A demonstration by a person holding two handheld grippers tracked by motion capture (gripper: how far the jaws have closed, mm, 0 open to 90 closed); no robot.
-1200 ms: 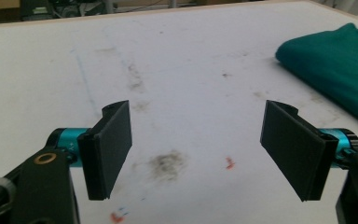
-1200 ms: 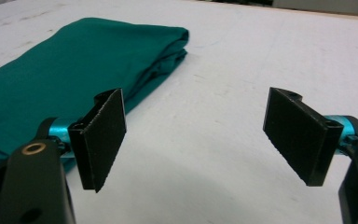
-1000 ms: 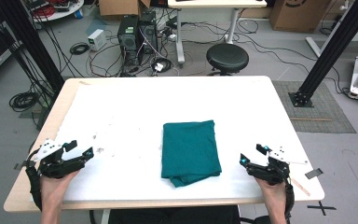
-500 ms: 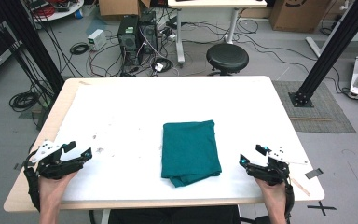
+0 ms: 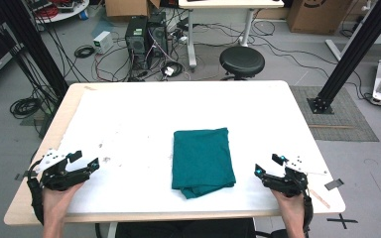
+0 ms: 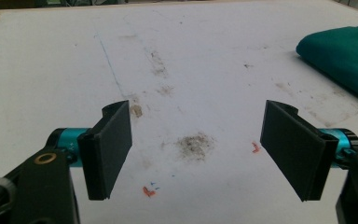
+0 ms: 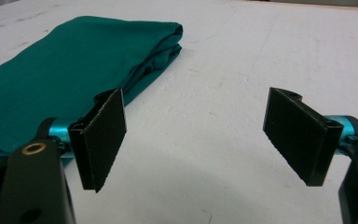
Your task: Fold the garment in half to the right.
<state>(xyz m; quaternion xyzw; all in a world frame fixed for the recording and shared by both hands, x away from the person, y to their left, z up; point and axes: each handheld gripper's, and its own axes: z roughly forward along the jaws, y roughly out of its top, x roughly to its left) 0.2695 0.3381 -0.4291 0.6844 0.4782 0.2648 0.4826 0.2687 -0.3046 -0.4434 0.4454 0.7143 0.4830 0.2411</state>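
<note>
With both tongs resting at the near edge, the left gripper and right gripper stand spread wide, pinching nothing. Between them lies the folded cloth, well apart from the left, nearer the right. Best approach, likely: come in low, take a top corner layer only, not the whole stack. Underneath, the white table is scuffed and stained; beyond it, a stool and tangled cables.
</note>
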